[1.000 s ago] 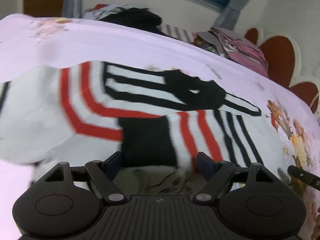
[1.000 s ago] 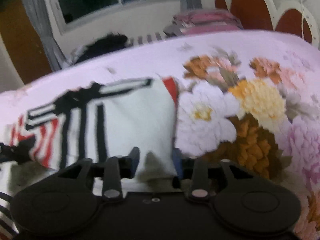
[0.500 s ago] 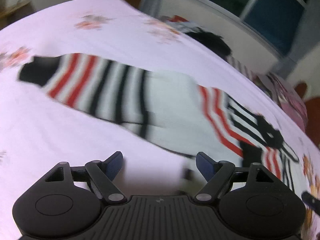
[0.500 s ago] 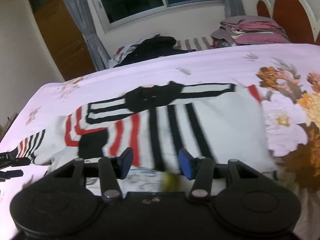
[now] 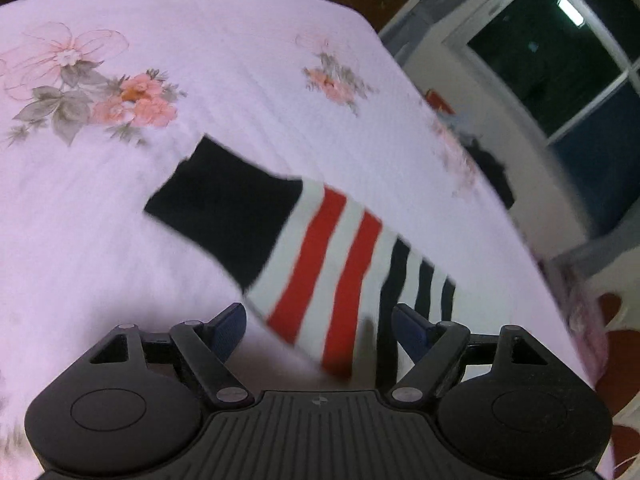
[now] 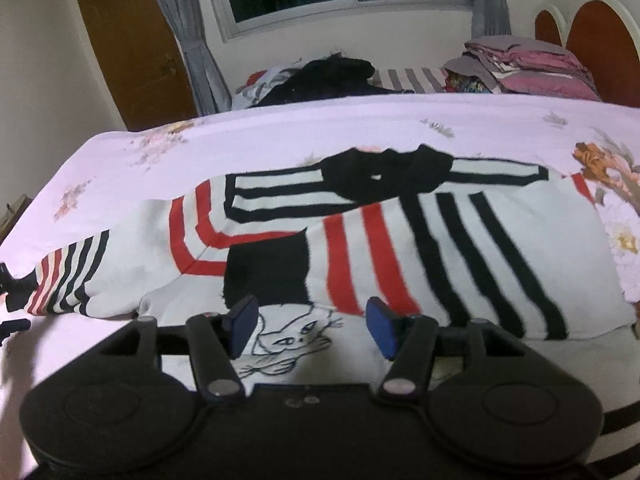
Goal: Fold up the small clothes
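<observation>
A small white sweater (image 6: 400, 240) with red and black stripes, a black collar and a cat drawing lies flat on the pink floral bed sheet (image 6: 280, 128); one sleeve is folded across its chest. Its other sleeve (image 5: 320, 248), with a black cuff, stretches out to the left. My left gripper (image 5: 318, 324) is open, low over that sleeve near its striped part. My right gripper (image 6: 312, 326) is open above the sweater's lower hem by the cat drawing. The left gripper's tips show at the far left edge of the right wrist view (image 6: 8, 280).
A pile of dark clothes (image 6: 332, 76) and a stack of folded pink and grey clothes (image 6: 528, 64) lie at the bed's far side. A window, curtains and a wooden door are behind. The red headboard (image 6: 600, 48) stands at the right.
My left gripper swung left from the sweater's body out to the extended sleeve. My right gripper let go of the sweater's right edge, opened and moved left to the hem's middle.
</observation>
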`<control>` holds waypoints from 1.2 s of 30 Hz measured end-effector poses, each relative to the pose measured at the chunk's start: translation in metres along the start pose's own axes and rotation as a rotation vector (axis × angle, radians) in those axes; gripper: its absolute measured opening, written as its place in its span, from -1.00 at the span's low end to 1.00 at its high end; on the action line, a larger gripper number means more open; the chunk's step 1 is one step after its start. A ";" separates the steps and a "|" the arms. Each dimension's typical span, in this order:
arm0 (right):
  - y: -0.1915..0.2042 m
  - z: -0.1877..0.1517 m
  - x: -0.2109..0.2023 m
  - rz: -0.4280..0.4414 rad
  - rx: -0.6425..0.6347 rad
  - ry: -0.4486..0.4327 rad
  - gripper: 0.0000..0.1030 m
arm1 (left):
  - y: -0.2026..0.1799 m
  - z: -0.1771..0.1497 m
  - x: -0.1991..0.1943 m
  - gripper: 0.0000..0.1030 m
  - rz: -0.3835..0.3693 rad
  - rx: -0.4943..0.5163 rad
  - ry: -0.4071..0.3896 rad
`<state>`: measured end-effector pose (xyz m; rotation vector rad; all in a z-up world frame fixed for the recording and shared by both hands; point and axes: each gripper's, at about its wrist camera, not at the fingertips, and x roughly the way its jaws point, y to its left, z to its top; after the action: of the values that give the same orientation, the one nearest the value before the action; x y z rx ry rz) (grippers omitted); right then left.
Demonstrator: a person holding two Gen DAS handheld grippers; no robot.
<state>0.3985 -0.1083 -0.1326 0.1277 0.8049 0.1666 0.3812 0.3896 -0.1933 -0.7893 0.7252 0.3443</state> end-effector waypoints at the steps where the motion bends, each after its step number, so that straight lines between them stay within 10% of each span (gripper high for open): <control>1: 0.003 0.000 0.003 -0.009 -0.003 0.001 0.15 | 0.001 0.003 0.004 0.52 -0.013 0.007 -0.008; 8: 0.016 0.005 0.025 -0.062 0.005 0.006 0.12 | 0.009 0.017 0.023 -0.88 -0.020 0.000 -0.044; 19: -0.006 0.022 0.058 -0.124 0.034 0.048 0.09 | -0.104 -0.002 -0.016 -0.89 -0.238 0.348 -0.145; 30: -0.070 0.020 0.010 -0.081 0.123 -0.020 0.06 | -0.290 -0.152 -0.003 -0.89 -0.564 0.638 0.068; 36: -0.107 0.010 -0.012 -0.064 0.159 -0.006 0.06 | -0.326 -0.219 0.013 -0.87 -0.488 0.776 0.200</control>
<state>0.4085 -0.2155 -0.1358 0.2517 0.8148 0.0420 0.4638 0.0092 -0.1388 -0.2362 0.7475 -0.4504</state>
